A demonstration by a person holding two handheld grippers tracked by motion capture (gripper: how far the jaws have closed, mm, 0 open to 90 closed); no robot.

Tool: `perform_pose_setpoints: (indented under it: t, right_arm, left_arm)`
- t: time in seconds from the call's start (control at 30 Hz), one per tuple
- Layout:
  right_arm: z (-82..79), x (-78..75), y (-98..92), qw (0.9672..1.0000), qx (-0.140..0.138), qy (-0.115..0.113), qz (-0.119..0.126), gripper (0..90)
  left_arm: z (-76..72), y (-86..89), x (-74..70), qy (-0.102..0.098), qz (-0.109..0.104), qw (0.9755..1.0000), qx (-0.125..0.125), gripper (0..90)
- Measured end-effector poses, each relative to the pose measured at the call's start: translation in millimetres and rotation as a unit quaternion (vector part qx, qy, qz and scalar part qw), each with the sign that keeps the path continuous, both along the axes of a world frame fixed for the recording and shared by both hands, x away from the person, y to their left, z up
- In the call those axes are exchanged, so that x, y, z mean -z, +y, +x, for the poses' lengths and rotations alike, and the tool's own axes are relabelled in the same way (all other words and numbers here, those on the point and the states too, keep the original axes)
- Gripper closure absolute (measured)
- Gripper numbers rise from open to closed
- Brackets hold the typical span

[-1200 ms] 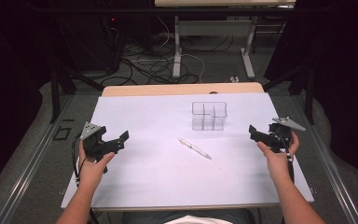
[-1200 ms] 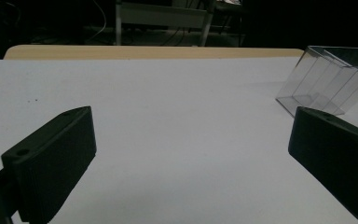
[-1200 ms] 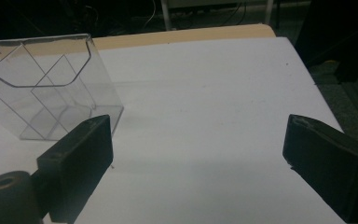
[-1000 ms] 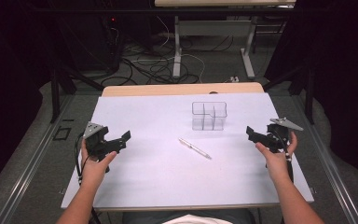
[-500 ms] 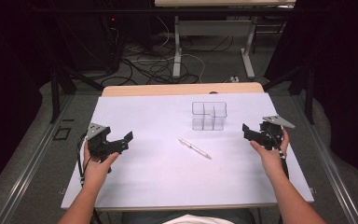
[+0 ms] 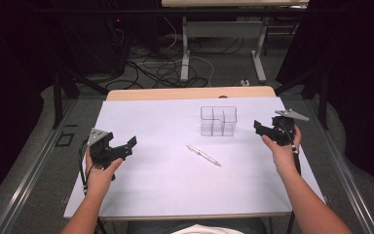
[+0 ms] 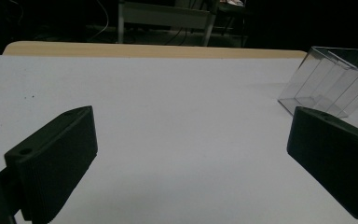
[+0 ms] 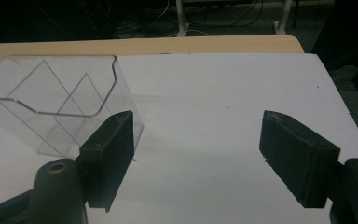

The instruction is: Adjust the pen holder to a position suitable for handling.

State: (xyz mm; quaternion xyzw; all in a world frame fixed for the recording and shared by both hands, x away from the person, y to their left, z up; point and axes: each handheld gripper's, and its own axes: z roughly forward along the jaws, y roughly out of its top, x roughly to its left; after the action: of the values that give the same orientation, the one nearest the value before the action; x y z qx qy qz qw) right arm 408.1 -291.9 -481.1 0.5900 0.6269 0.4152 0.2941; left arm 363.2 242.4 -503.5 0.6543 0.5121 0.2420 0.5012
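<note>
A clear plastic organizer [image 6: 218, 121] with several compartments stands empty on the white table [image 6: 165, 122]. A white pen [image 6: 203, 155] lies flat in front of it, toward the person. My left gripper [image 6: 129, 144] hovers over the table's left side, open and empty, pointing right; its own view [image 7: 191, 154] has the organizer [image 7: 335, 84] far right. My right gripper [image 6: 258, 127] is raised just right of the organizer, pointing at it. Its jaws [image 8: 196, 144] have just been closing a little but stand open, nothing between them. The organizer [image 8: 51, 102] sits behind its left jaw.
The tabletop's wooden far edge [image 6: 190, 92] shows beyond the white sheet. Behind it are desk legs [image 6: 185, 53] and tangled cables [image 6: 160, 68] on a dark floor. Metal rails [image 6: 29, 170] run along both sides of the table.
The right hand has lifted and shifted toward the organizer, with its jaws slightly narrower. The left hand, pen and organizer have stayed put.
</note>
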Motion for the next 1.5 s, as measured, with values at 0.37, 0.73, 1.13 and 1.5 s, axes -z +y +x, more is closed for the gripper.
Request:
perform_pose_setpoints:
  t: [0.37, 0.73, 1.13, 1.5]
  right_arm:
    - [24.2, -29.2, 14.7, 0.9993, -0.026, 0.021, -0.013, 29.9]
    - [51.9, -56.7, 25.0, 0.9978, -0.029, 0.027, -0.053, 45.1]
    - [72.3, -50.6, 31.4, 0.9967, -0.027, 0.041, -0.065, 60.5]
    - [87.8, -24.5, 47.7, 0.9962, -0.028, 0.068, -0.048, 75.2]
  left_arm:
    - [-0.8, 2.5, 0.9, 0.005, 0.0, 1.0, -0.007, 2.1]
    - [0.0, -2.9, 3.3, 0.009, 0.008, 0.9999, 0.005, 2.5]
    - [0.4, -2.0, 3.2, 0.009, 0.008, 0.9999, 0.002, 3.2]
    - [1.0, -1.8, 3.8, 0.013, 0.013, 0.9998, 0.002, 3.7]
